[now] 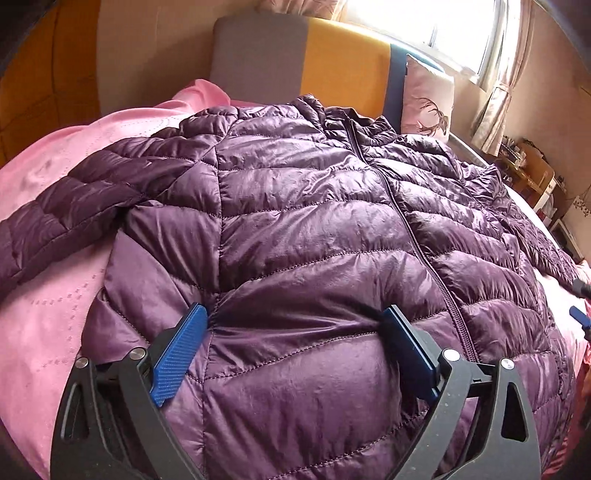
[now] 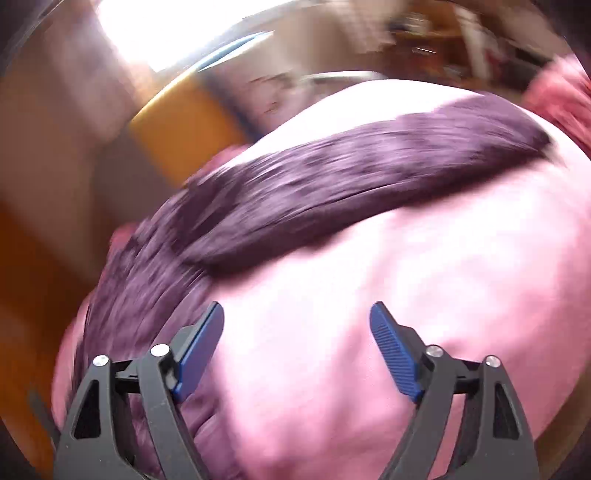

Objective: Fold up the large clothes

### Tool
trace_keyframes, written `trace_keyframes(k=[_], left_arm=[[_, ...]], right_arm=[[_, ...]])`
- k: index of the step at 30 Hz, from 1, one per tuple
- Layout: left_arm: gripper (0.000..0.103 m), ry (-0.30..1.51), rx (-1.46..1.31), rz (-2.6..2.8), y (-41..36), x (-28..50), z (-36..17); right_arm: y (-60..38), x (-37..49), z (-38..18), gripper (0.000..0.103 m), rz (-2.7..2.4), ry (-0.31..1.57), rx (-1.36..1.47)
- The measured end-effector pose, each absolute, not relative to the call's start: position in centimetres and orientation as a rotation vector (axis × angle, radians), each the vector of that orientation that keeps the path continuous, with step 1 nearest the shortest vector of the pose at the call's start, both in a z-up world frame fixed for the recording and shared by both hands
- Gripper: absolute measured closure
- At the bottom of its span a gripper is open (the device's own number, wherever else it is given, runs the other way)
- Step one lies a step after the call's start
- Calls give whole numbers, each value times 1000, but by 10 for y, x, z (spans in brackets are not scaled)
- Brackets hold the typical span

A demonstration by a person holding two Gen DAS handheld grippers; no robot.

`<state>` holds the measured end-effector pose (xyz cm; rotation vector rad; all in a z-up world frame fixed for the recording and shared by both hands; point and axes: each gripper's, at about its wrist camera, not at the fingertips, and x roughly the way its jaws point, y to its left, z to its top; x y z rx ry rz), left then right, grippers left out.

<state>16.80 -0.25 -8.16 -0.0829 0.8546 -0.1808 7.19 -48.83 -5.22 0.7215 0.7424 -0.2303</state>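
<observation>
- The left gripper (image 1: 295,314), black-armed with ribbed blue pads, is seen angled downward with its jaws spread wide; both pad tips are pressed into the front panel of the glossy purple quilted down jacket (image 1: 314,221), and a broad puffed section of fabric bulges between them without being pinched.
- Just right of the right-hand pad, the jacket's closed zipper (image 1: 413,236) is seen running away from the claw toward the collar.
- Ahead and to the left of the claw, one sleeve (image 1: 74,199) is laid outward across the pink bedspread (image 1: 44,295); the jacket is spread flat, front up, on this bedspread.
- Beyond the collar, a grey, orange and blue headboard (image 1: 295,62) and a pale cushion with a deer print (image 1: 428,99) are seen, with a bright window (image 1: 424,26) behind.
- The right gripper (image 2: 295,317) is also tilted downward, its jaws apart with nothing between them; only bare pink bedspread (image 2: 369,295) is framed there.
- The view from the right wrist is heavily blurred. The jacket's body lies beside the left pad, and the other sleeve (image 2: 369,173) stretches across ahead of the claw.
</observation>
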Motion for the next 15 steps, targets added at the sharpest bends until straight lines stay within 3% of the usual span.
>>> trace_keyframes(k=[3, 4, 10, 12, 14, 15], left_arm=[[8, 855, -77, -180, -3, 167, -82], [7, 857, -75, -179, -4, 167, -82], [4, 872, -45, -170, -9, 170, -84], [4, 876, -33, -163, -10, 170, -85], [4, 879, -26, -158, -11, 170, -85], [4, 880, -24, -157, -11, 170, -85]], right_arm=[[-568, 65, -69, 44, -383, 676, 928], [-591, 64, -75, 56, -423, 642, 998], [-652, 76, -80, 58, -497, 510, 1208], [-657, 84, -81, 64, -514, 516, 1220], [-659, 88, -81, 94, -530, 558, 1202], [-659, 86, -80, 95, -538, 570, 1189]])
